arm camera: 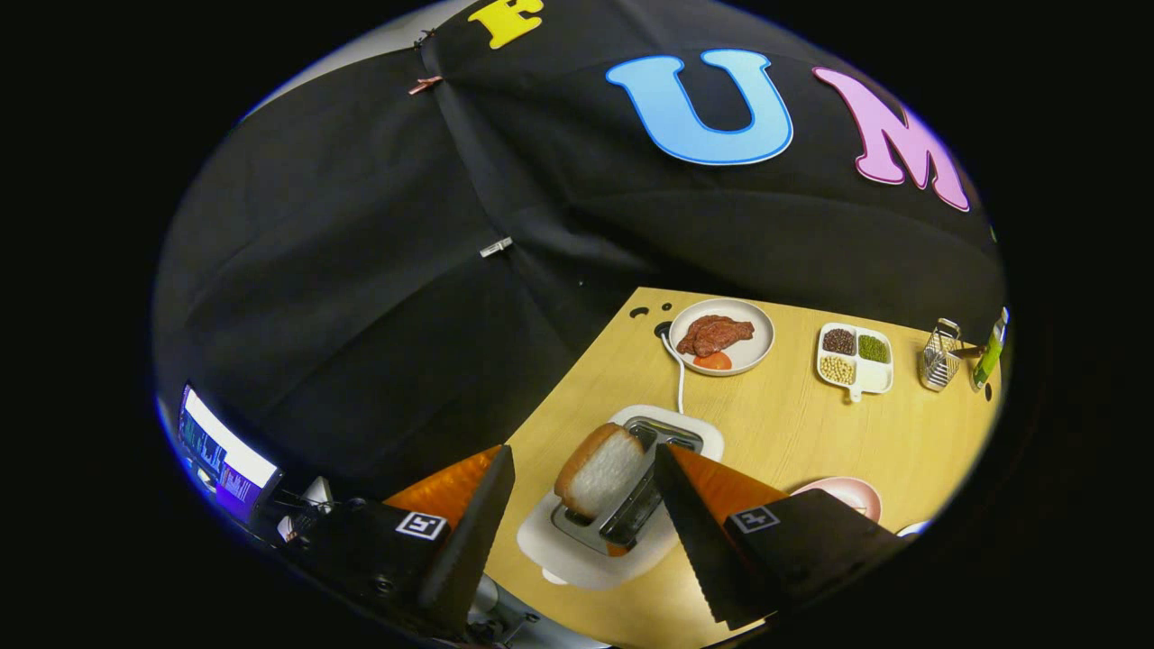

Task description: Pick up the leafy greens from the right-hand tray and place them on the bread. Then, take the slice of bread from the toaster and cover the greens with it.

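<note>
Gripper (577, 532): fingers spread wide apart, nothing held, seen at lower centre of the frame above the worktop (811, 424).
Bread slice (599, 470): standing upright in one toaster slot, directly between and just ahead of the fingertips.
Toaster (622, 505): set on a white tray (577, 559); its slots run from lower left to upper right.
Key relation: the slice's flat faces appear turned roughly toward the two fingers, so a straight descent is judged to bracket it.
Pink plate (847, 494): partly hidden behind the right finger; contents cannot be told.
</note>
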`<action>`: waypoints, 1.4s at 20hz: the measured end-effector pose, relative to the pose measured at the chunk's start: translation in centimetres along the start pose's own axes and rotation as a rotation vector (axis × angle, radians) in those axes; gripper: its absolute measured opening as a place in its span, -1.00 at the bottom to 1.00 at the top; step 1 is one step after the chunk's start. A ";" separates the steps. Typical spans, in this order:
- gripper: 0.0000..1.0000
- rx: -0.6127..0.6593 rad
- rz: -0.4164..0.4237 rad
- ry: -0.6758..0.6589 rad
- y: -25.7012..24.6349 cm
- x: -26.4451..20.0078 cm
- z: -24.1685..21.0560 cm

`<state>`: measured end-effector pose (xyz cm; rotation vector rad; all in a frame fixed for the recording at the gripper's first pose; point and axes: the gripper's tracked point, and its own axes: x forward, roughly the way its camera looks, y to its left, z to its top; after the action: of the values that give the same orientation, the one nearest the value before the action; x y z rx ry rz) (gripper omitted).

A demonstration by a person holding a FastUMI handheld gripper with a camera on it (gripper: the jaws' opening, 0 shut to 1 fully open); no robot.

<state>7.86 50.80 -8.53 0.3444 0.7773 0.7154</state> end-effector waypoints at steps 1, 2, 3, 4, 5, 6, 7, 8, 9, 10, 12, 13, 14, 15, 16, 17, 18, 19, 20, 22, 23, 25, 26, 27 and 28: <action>0.95 0.012 -0.021 0.017 0.1 1.0 -0.4; 0.95 0.028 -0.047 0.035 0.1 2.0 -0.7; 0.95 0.046 -0.078 0.053 -0.1 3.0 -1.2; 0.95 0.063 -0.117 0.079 -0.6 3.9 -1.8; 0.95 0.083 -0.163 0.105 -1.2 4.6 -2.4; 0.95 0.105 -0.202 0.125 -1.6 5.4 -2.8; 0.95 0.129 -0.233 0.139 -1.8 6.0 -3.1; 0.95 0.150 -0.256 0.145 -1.9 6.6 -3.2; 0.87 0.169 -0.270 0.152 -1.8 7.0 -3.4; 0.86 0.178 -0.276 0.154 -1.8 7.4 -3.5; 0.62 0.198 -0.294 0.164 -1.9 8.0 -3.9; 0.44 0.214 -0.295 0.168 -1.8 8.2 -4.1; 0.16 0.225 -0.308 0.168 -1.9 8.2 -4.1; -0.11 0.235 -0.323 0.167 -2.3 8.3 -4.3; -0.28 0.251 -0.338 0.163 -2.6 8.0 -4.3; -0.45 0.261 -0.367 0.161 -3.2 8.0 -4.6; -0.61 0.269 -0.379 0.157 -3.3 7.7 -4.2; -0.68 0.272 -0.379 0.159 -3.4 7.8 -4.3; -0.68 0.275 -0.375 0.162 -3.3 7.7 -4.4; -0.68 0.295 -0.369 0.159 -3.2 7.4 -4.3; -0.68 0.296 -0.362 0.152 -3.1 7.2 -4.1; -0.68 0.282 -0.350 0.131 -2.8 6.6 -3.4; -0.68 0.284 -0.339 0.121 -2.5 6.1 -2.9; -0.68 0.284 -0.329 0.110 -2.3 5.7 -2.5; -0.68 0.284 -0.319 0.098 -2.1 5.2 -1.9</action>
<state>9.94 52.96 -13.58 0.4320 1.0042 0.3237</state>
